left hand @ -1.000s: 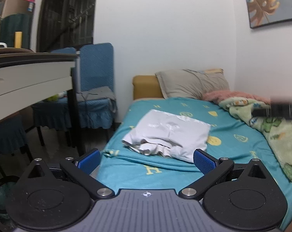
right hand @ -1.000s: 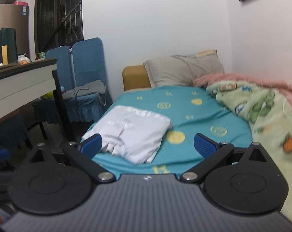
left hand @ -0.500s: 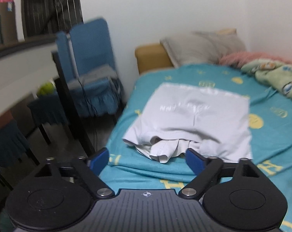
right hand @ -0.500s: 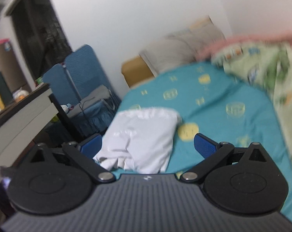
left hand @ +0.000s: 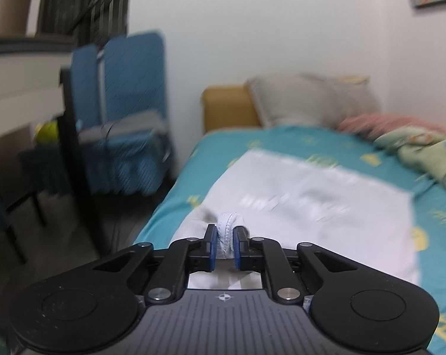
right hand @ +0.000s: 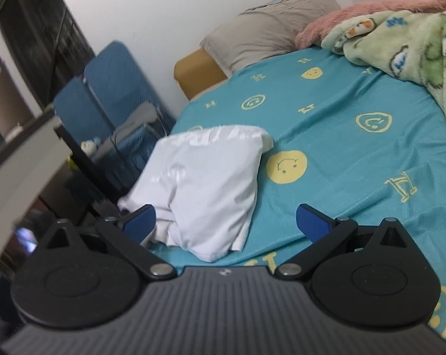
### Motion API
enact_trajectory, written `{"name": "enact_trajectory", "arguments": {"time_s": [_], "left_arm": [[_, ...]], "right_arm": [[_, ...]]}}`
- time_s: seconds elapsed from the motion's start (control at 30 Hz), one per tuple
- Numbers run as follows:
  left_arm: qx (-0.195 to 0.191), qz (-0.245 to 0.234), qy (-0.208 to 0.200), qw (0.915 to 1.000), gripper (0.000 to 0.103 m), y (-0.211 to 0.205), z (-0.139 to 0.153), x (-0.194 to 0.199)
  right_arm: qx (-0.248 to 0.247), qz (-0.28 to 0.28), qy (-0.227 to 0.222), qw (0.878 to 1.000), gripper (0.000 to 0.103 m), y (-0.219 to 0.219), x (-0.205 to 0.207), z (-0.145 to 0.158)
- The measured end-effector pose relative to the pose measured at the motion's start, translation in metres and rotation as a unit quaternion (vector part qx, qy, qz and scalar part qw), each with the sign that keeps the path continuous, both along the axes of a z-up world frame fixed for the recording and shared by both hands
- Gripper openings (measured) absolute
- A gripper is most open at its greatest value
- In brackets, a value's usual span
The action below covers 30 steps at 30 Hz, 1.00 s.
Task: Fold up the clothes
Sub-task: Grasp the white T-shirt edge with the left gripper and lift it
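Between the blue pads of the left tongs (left hand: pixel 224 244) sits a bunched, stitched hem of the white garment (left hand: pixel 305 207); these tongs have just been closing and now pinch that fold, presumably to lift the near edge for a fold. Ahead of them the garment spreads flat over the teal bedsheet (left hand: pixel 429 222), already doubled, with loose layers at the near end. Right tongs (right hand: pixel 225 222) stand spread wide and grasp nothing; the garment's near corner lies between and just beyond their pads, judged a position taken to seize the opposite corner. Fabric appears thin, soft, lightly creased.
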<state>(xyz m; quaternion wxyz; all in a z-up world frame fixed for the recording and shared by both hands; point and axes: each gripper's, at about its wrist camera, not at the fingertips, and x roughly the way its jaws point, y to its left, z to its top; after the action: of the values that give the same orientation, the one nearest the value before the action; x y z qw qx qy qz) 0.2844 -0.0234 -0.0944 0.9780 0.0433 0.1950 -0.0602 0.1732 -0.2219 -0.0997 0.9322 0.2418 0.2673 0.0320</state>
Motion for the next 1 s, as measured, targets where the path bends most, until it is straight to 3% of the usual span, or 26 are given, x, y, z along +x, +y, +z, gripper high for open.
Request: {"name": "enact_trajectory", "arguments": {"time_s": [0.3,0.43,0.57,0.77,0.9,1.0], "left_arm": [[-0.064,-0.062,-0.048,0.9949,0.008,0.002,0.062,-0.113],[-0.086,-0.090,-0.077,0.9892,0.007,0.007,0.086,-0.171],[-0.119,-0.108,-0.100,0.9820,0.007,0.018,0.103,-0.214],[-0.148,-0.115,-0.086,0.9786,0.008,0.028,0.102,-0.229],[-0.161,-0.106,-0.074,0.9785,0.008,0.038,0.095,-0.217],[-0.156,-0.095,-0.059,0.9813,0.008,0.046,0.084,-0.201]], "right_arm": [[-0.057,0.010,-0.048,0.997,0.103,0.015,-0.016,0.012],[-0.088,0.020,-0.067,0.994,0.103,0.026,-0.034,0.025],[-0.089,0.043,-0.071,0.993,0.103,0.040,-0.059,0.039],[-0.110,0.119,-0.057,0.985,0.103,0.085,-0.071,0.035],[-0.145,0.143,-0.028,0.979,0.103,0.122,-0.043,0.017],[-0.126,0.143,0.012,0.982,0.103,0.130,-0.016,-0.003]]}}
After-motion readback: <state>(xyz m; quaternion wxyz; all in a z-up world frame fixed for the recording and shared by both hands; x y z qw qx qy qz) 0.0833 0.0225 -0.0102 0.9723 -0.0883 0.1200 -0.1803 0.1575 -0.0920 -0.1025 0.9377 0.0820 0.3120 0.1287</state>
